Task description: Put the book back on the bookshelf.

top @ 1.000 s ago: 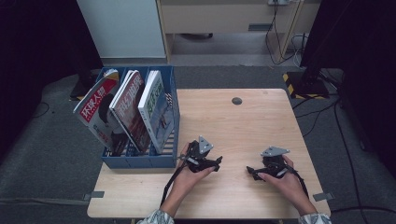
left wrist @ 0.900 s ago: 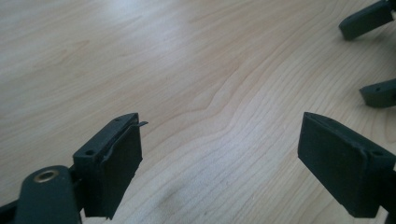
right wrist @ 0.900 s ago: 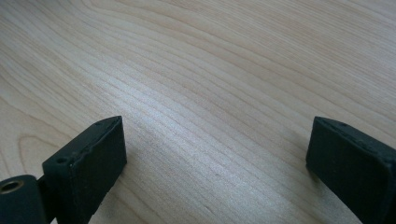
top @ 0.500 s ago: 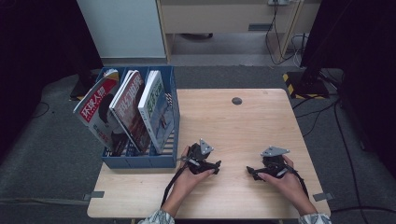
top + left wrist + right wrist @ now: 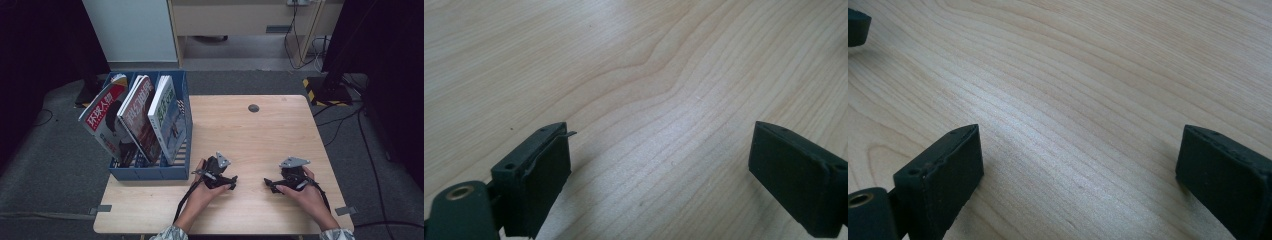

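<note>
Currently, in the lower middle of the high view, I hold both tools low over the bare wooden table [image 5: 270, 130]: the left gripper [image 5: 231, 183] sits just left of centre, the right gripper [image 5: 270, 184] just right of it, their tips pointing toward each other with a gap of plain board between. Seen along its own black jaws, the left gripper [image 5: 659, 165] stands spread wide, having just been opening, with nothing between the pads but wood grain; the right gripper [image 5: 1080, 170] is likewise spread and empty, and a dark corner in the upper left of its view looks like the other tool's tip. At left of the frame, well apart from both tools, the blue file rack [image 5: 150, 172] holds three magazines [image 5: 137, 117] upright and leaning. I judge this a resting stage, nothing in hand. The next move calls for carrying a gripper leftward to the rack and closing on a magazine's upper edge.
</note>
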Motion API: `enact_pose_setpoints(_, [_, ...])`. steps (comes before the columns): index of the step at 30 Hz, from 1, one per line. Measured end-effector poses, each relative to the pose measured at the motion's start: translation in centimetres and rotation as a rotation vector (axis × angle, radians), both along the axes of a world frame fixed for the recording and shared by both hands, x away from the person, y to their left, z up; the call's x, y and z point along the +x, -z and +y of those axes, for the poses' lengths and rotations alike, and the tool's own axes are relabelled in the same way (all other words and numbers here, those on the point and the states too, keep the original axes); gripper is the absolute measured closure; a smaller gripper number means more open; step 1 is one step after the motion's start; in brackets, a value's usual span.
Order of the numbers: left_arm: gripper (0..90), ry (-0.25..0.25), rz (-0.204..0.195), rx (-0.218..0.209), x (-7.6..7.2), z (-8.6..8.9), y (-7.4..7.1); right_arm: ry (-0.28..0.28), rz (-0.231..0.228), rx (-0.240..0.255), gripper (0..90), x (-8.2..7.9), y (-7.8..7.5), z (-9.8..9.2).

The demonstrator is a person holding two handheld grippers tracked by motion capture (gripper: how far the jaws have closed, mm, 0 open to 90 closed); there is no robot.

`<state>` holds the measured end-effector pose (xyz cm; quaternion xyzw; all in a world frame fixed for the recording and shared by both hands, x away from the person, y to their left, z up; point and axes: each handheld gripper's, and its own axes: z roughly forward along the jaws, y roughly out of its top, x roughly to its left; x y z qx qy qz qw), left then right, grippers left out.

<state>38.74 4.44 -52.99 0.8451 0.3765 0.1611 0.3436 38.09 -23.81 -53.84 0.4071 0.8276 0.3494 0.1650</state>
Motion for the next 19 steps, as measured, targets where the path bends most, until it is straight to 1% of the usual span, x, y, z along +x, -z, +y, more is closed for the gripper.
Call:
enact_pose_setpoints(3, [9.2,0.008,0.009,0.008,-0.06,-0.17,0.32,0.002,0.002,0.001,5.3,-0.02,0.0,0.01])
enact_pose_setpoints(5, [7.9,0.004,0.016,-0.001,0.03,-0.1,0.4,0.002,0.002,0.001,5.3,-0.02,0.0,0.01])
enact_pose_setpoints(7, [7.4,-0.005,0.012,-0.013,0.07,0.1,0.53,0.002,0.002,0.001,5.3,-0.02,0.0,0.01])
enact_pose_setpoints(8, [7.1,-0.006,0.001,-0.025,0.04,0.2,0.68,0.002,0.002,0.001,5.3,-0.02,0.0,0.01])
enact_pose_setpoints(19, [6.5,-0.004,0.002,-0.022,0.07,0.17,0.67,0.005,0.002,0.002,5.3,-0.08,0.0,0.03])
